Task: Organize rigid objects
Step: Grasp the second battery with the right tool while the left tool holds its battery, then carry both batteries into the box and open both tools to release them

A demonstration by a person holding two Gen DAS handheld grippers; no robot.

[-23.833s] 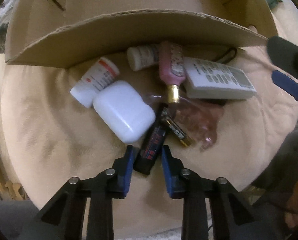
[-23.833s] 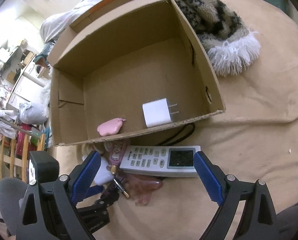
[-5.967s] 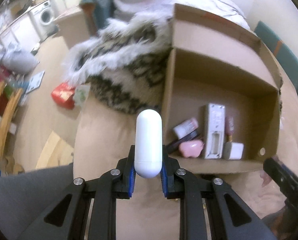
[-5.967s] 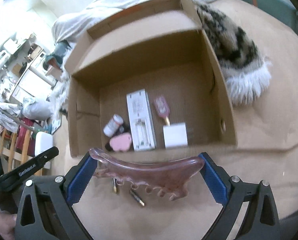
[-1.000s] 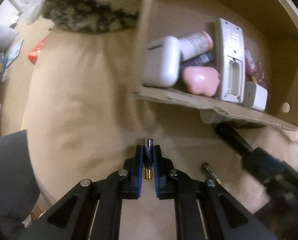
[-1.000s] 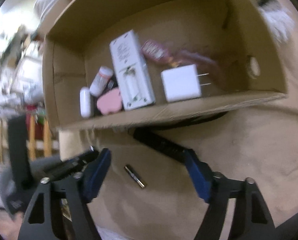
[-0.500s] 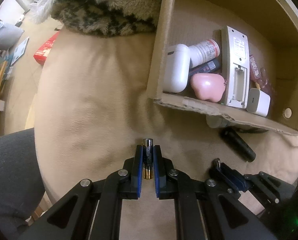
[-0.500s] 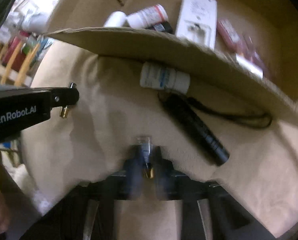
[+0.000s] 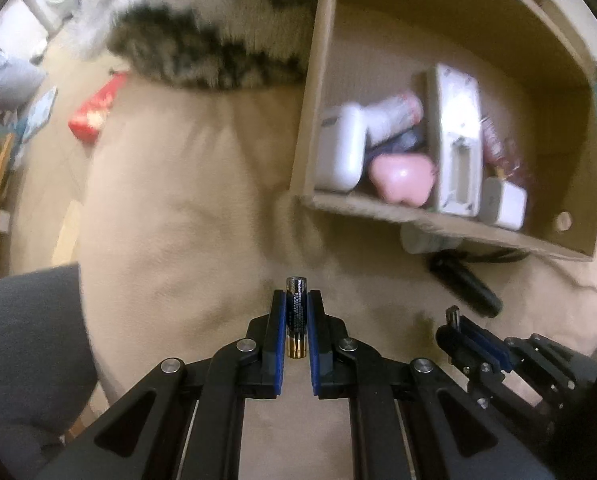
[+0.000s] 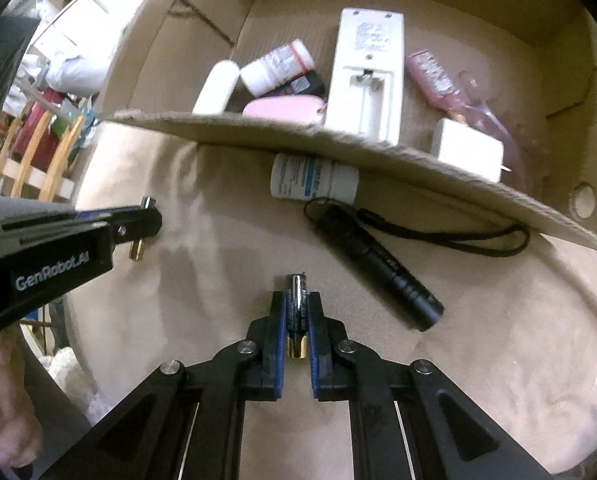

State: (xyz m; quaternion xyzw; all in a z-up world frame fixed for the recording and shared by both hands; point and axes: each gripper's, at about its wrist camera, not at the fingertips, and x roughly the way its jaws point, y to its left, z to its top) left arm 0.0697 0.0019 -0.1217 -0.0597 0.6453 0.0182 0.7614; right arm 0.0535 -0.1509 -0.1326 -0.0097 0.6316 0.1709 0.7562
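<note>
My left gripper [image 9: 296, 300] is shut on a black-and-gold battery [image 9: 296, 312], held above the beige cushion. My right gripper [image 10: 297, 300] is shut on a second battery [image 10: 297, 308]. Each gripper shows in the other's view: the right gripper [image 9: 456, 322] at lower right, the left gripper [image 10: 140, 216] at left with its battery [image 10: 137, 251] poking out below. The cardboard box [image 10: 338, 138] ahead holds a white remote [image 10: 368, 76] lying back-up, a white case [image 9: 340, 148], a pink piece [image 9: 402, 178], a pill bottle [image 10: 276, 66], a charger [image 10: 468, 154] and pink items.
A white bottle [image 10: 314, 182] and a black flashlight [image 10: 378, 264] with a strap lie on the cushion against the box's near wall. A furry patterned throw [image 9: 202, 36] lies beyond the box's left side. A hand [image 10: 2, 412] shows at lower left.
My right gripper has gone from open above a loose battery to shut on that battery and has lifted it slightly. The left gripper stays put with its own battery.
</note>
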